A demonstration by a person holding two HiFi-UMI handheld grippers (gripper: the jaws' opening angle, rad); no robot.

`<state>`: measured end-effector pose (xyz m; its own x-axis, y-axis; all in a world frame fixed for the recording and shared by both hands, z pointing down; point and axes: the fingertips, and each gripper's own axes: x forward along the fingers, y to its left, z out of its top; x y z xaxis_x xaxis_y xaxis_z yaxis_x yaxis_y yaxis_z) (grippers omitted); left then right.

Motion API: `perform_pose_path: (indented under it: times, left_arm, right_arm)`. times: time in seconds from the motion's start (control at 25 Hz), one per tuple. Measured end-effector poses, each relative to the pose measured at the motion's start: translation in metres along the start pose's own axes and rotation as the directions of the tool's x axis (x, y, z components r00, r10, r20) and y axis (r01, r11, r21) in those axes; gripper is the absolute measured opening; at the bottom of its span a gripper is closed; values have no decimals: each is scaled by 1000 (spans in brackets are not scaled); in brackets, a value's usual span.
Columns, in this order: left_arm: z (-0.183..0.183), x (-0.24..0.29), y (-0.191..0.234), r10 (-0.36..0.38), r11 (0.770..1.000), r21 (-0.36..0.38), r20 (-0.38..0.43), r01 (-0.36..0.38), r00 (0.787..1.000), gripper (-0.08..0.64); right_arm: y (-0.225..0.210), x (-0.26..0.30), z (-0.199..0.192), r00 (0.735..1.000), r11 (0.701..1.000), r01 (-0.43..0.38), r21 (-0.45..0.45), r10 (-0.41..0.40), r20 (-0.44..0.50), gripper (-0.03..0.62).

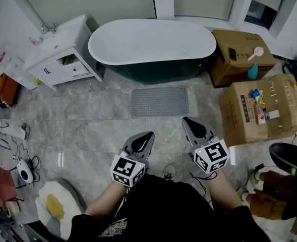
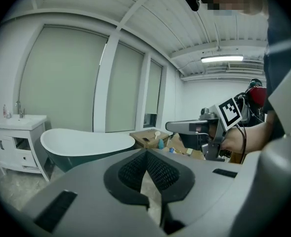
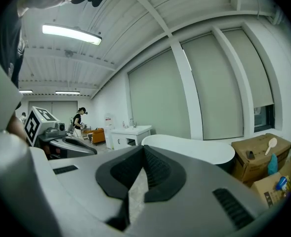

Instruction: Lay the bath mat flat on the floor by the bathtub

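Observation:
The grey, bumpy bath mat (image 1: 160, 101) lies flat on the marble floor right in front of the white, dark-sided bathtub (image 1: 153, 47). Both grippers hover near me, short of the mat's near edge. My left gripper (image 1: 149, 134) is shut with nothing in it, and my right gripper (image 1: 187, 119) is shut and empty too. In the left gripper view the closed jaws (image 2: 146, 153) point toward the tub (image 2: 86, 143), with the right gripper (image 2: 177, 127) beside them. The right gripper view shows its closed jaws (image 3: 144, 148) before the tub (image 3: 194, 147).
A white vanity cabinet (image 1: 62, 54) stands left of the tub. Two cardboard boxes (image 1: 241, 57) (image 1: 264, 110) with small items on them stand at the right, near a black seat (image 1: 292, 158). Cables and clutter line the left edge. A person (image 3: 78, 120) stands far off.

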<state>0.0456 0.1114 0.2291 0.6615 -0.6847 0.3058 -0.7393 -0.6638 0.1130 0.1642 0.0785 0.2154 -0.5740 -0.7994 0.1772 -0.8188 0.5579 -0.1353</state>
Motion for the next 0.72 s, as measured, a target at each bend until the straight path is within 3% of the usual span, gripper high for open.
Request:
perform_pose_path:
  times: [0.36, 0.72]
  left_arm:
    - [-8, -20, 8, 40, 999, -19, 3, -40, 999, 15]
    - [-19, -85, 54, 45, 998, -50, 48, -42, 998, 15]
  right_arm:
    - [23, 8, -20, 999, 999, -39, 35, 40, -27, 17]
    - [102, 35, -23, 998, 999, -46, -2, 46, -45, 17]
